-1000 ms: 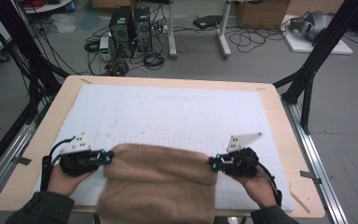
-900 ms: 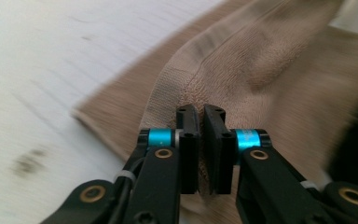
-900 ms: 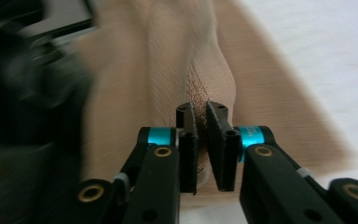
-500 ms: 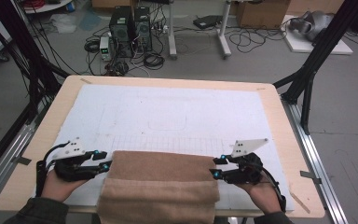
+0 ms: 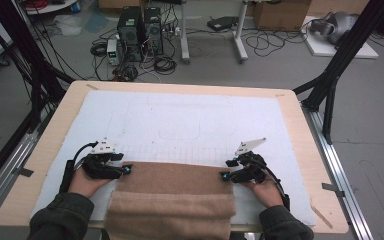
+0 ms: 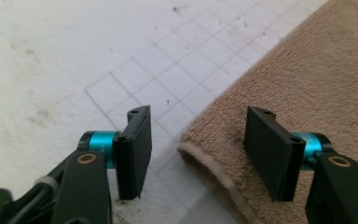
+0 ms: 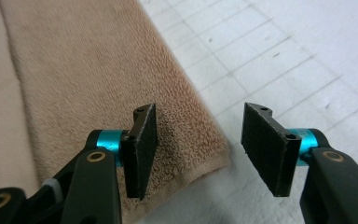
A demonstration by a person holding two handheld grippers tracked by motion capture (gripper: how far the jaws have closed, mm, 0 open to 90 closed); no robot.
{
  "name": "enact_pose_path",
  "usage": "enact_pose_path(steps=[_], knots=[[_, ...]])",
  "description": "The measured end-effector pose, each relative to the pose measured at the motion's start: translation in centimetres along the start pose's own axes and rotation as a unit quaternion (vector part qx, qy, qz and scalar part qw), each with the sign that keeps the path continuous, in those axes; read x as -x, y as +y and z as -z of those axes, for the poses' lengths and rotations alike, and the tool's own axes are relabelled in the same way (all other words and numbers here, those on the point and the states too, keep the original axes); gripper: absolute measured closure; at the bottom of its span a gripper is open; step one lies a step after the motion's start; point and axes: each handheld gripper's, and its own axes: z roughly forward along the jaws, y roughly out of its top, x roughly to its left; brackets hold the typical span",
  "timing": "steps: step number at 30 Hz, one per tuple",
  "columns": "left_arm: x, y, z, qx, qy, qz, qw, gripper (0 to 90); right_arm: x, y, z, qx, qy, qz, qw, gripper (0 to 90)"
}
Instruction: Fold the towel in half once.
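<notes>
**Tan towel folded at the near edge, both jaws spread over its far corners**

Tan terry makes up the towel (image 5: 172, 200), which lies folded on the white gridded mat (image 5: 190, 125) at the near edge of the counter (image 5: 300, 130), its near part hanging just past that edge. Its far fold line runs straight across, parallel to the near edge.

The left hand-held gripper (image 5: 125, 170) sits at the towel's far left corner. In the left gripper view its jaws stand spread, one over bare mat and one over the terry, with the rolled hem of the towel (image 6: 307, 84) between them; nothing is pinched. The right hand-held gripper (image 5: 225, 176) mirrors this at the far right corner: in the right gripper view its jaws are also spread, one above the towel (image 7: 88, 65) and the other above the grid, with the corner between them and not gripped.

My judgement is that the risks lie in the next grab. If a jaw closes on the top layer alone, the lower layer stays behind and the fold opens unevenly. If one side bites deeper than the other, the towel will skew when lifted or pulled. Because part of the cloth overhangs the near edge, any drag toward the person could let its weight slide the whole towel off the counter. A jaw pressed too low might also catch the mat and lift it with the cloth.
</notes>
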Motion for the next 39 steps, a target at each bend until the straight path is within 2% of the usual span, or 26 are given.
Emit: enact_pose_path(steps=[2, 3, 5, 7, 9, 13, 17, 22, 26, 29, 31, 32, 33, 34, 35, 36, 37, 38, 39], knots=[[-0.2, -0.1, -0.1, 0.003, -0.005, 0.007, 1.0000, 42.5, 0.0, -0.1, -0.1, 0.002, 0.000, 0.000, 1.0000, 46.2], [-0.2, -0.1, 0.0, 0.004, -0.009, 0.004, 0.9999, 46.1, 0.1, -0.1, -0.1, 0.002, -0.002, 0.000, 1.0000, 48.1], [0.0, -0.1, 0.0, 0.003, -0.023, -0.005, 0.9997, 56.7, 0.1, -0.1, -0.1, 0.003, -0.003, 0.002, 1.0000, 54.0], [0.3, 0.0, 0.0, 0.002, -0.032, -0.010, 0.9994, 68.6, -0.1, 0.0, -0.2, 0.001, 0.008, 0.003, 1.0000, 63.9], [0.5, 0.1, 0.1, 0.000, -0.033, -0.012, 0.9994, 75.8, -0.2, 0.1, -0.2, -0.007, 0.034, 0.004, 0.9994, 77.4], [0.6, 0.4, 0.2, -0.001, -0.018, -0.017, 0.9997, 82.5, -0.3, 1.0, -0.1, -0.027, 0.037, 0.021, 0.9987, 83.0], [-0.2, 1.1, 0.2, 0.017, 0.003, 0.000, 0.9998, 83.3, 0.3, 2.3, 0.4, -0.022, 0.018, 0.025, 0.9993, 83.9], [-1.7, 4.4, 0.0, 0.039, 0.030, 0.011, 0.9987, 84.0, 2.5, 5.4, 1.4, -0.002, -0.022, 0.022, 0.9995, 84.5], [-4.0, 8.9, 0.6, 0.068, 0.050, 0.025, 0.9961, 84.2, 4.9, 8.7, 3.1, 0.016, -0.052, 0.016, 0.9984, 85.3], [-5.4, 13.1, 1.5, 0.082, 0.068, 0.021, 0.9941, 84.3, 6.2, 11.4, 4.8, 0.033, -0.073, 0.021, 0.9966, 85.6], [-6.0, 15.7, 2.6, 0.106, 0.085, 0.017, 0.9906, 84.3, 7.0, 13.6, 6.1, 0.045, -0.093, 0.026, 0.9943, 85.6], [-6.2, 16.6, 3.1, 0.122, 0.094, 0.017, 0.9879, 84.3, 7.3, 14.6, 6.9, 0.056, -0.101, 0.027, 0.9929, 85.6], [-6.5, 17.1, 3.4, 0.137, 0.098, 0.018, 0.9855, 84.2, 7.5, 15.4, 7.5, 0.069, -0.112, 0.035, 0.9907, 85.5], [-6.7, 17.3, 3.3, 0.139, 0.098, 0.022, 0.9852, 84.0, 7.6, 16.1, 8.0, 0.077, -0.123, 0.040, 0.9886, 85.5], [-6.9, 17.2, 3.1, 0.135, 0.096, 0.024, 0.9859, 83.3, 7.9, 16.6, 8.2, 0.083, -0.130, 0.040, 0.9872, 84.3], [-7.0, 16.9, 2.7, 0.126, 0.093, 0.026, 0.9874, 81.2, 8.0, 16.7, 8.0, 0.085, -0.130, 0.036, 0.9873, 79.0], [-7.2, 16.2, 2.2, 0.111, 0.092, 0.031, 0.9891, 75.9, 8.0, 16.7, 7.6, 0.086, -0.136, 0.033, 0.9864, 67.0], [-7.3, 15.7, 1.9, 0.106, 0.090, 0.037, 0.9896, 67.2, 8.2, 16.4, 6.9, 0.079, -0.136, 0.025, 0.9873, 62.0], [-7.4, 14.9, 1.7, 0.103, 0.087, 0.037, 0.9902, 64.3, 8.3, 16.2, 6.5, 0.072, -0.122, 0.019, 0.9897, 60.8]])
